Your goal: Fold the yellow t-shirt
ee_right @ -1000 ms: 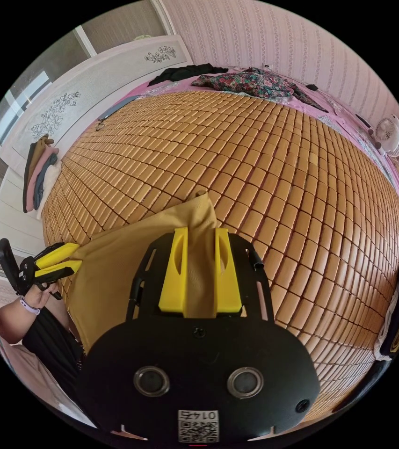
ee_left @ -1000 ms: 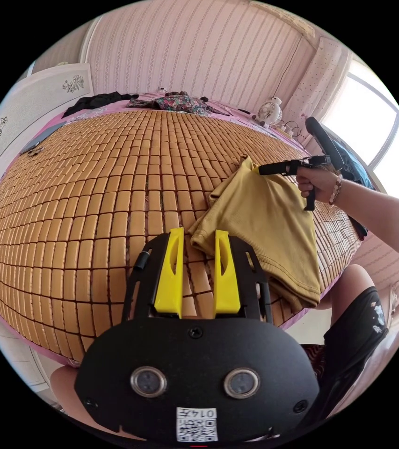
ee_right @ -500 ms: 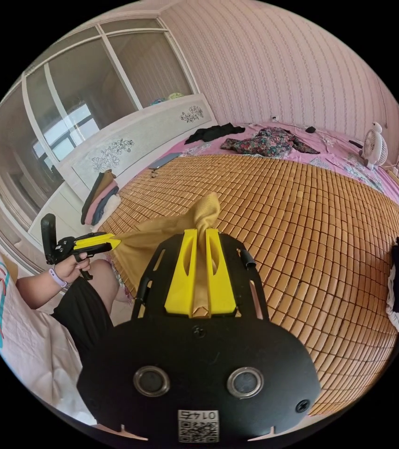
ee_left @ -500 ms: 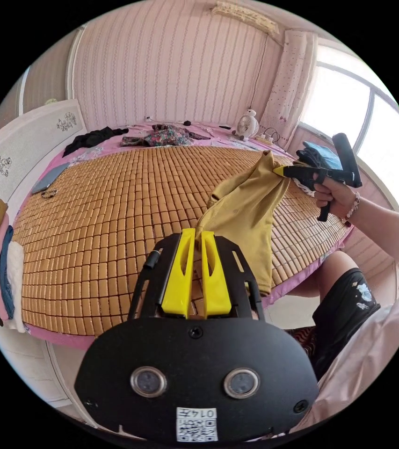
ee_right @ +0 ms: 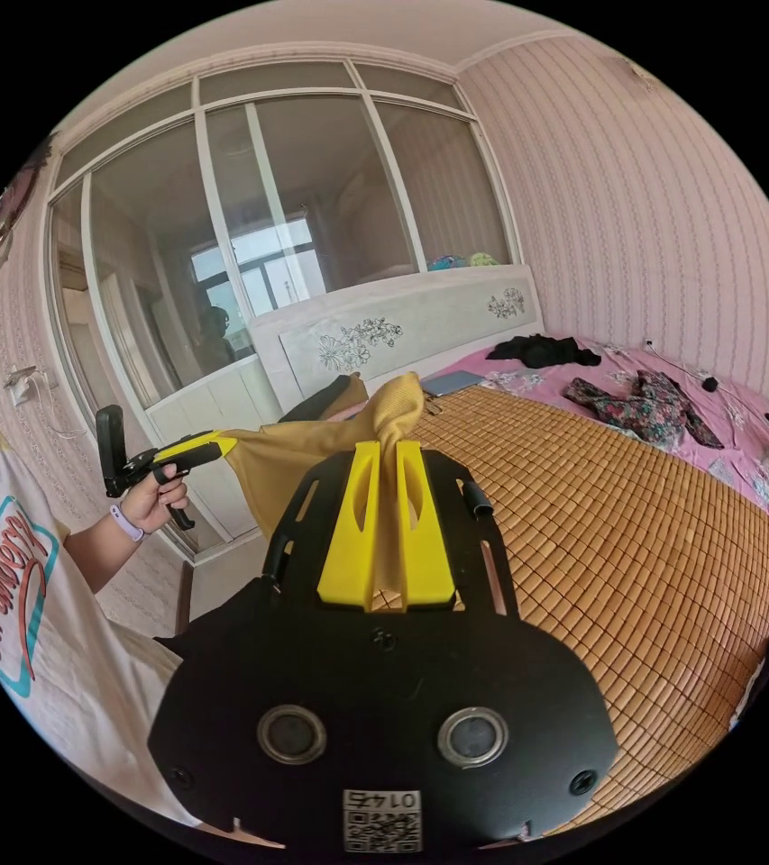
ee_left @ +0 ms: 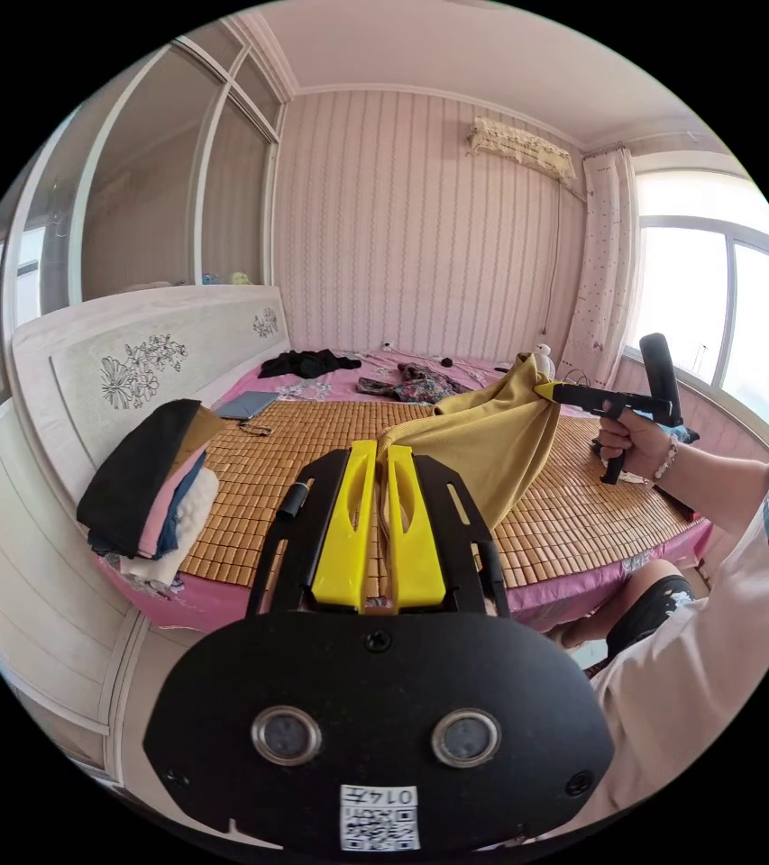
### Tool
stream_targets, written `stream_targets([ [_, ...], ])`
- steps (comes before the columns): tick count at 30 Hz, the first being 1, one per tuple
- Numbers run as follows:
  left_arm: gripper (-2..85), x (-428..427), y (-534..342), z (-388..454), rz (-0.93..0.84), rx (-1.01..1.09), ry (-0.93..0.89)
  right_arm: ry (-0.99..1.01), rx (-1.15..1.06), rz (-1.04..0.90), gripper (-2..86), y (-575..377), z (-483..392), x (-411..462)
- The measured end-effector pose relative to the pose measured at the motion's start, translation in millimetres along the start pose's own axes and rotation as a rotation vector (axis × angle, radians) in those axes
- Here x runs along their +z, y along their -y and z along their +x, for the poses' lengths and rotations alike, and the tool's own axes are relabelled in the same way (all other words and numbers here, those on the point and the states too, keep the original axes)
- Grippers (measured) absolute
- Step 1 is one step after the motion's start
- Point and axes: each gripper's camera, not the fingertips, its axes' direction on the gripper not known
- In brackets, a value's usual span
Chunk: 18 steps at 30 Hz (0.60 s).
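In the left gripper view, my left tongs (ee_left: 379, 478) were clenched on one corner of the shirt (ee_left: 483, 441), both jaws pressing the cloth. My right tongs (ee_left: 553, 390) gripped the other corner, near the window side. The shirt hung between them in the air, above the near edge of the bed (ee_left: 573, 527), its lower part draping toward the mat (ee_left: 312, 432). A pile of clothes (ee_left: 145, 491) sat at the bed's headboard corner.

In the right gripper view, my right tongs (ee_right: 386, 478) were clenched on a bunched corner of the shirt (ee_right: 303, 450), cloth running between the jaws. My left tongs (ee_right: 208, 445) pinched the far corner, off the bed's edge.

I judged the fold barely begun: the shirt was lifted and stretched, but not yet laid flat, and every fold remained.
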Motion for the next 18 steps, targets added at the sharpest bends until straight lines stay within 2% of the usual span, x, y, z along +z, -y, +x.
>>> stream_targets([
  [9, -0.1, -88, -28, -86, 0.092, -0.075, 0.276, 0.132, -0.263, -0.043, 2.0, 73, -97, 108],
  [16, 0.4, -88, -12, -172, 0.177, -0.097, 0.443, 0.154, -0.498, -0.058, 4.5, 179, -151, 234],
  [18, 1.3, -66, 2, -225, 0.202, -0.132, 0.474, 0.141, -0.411, -0.133, 5.5, 215, -151, 291],
])
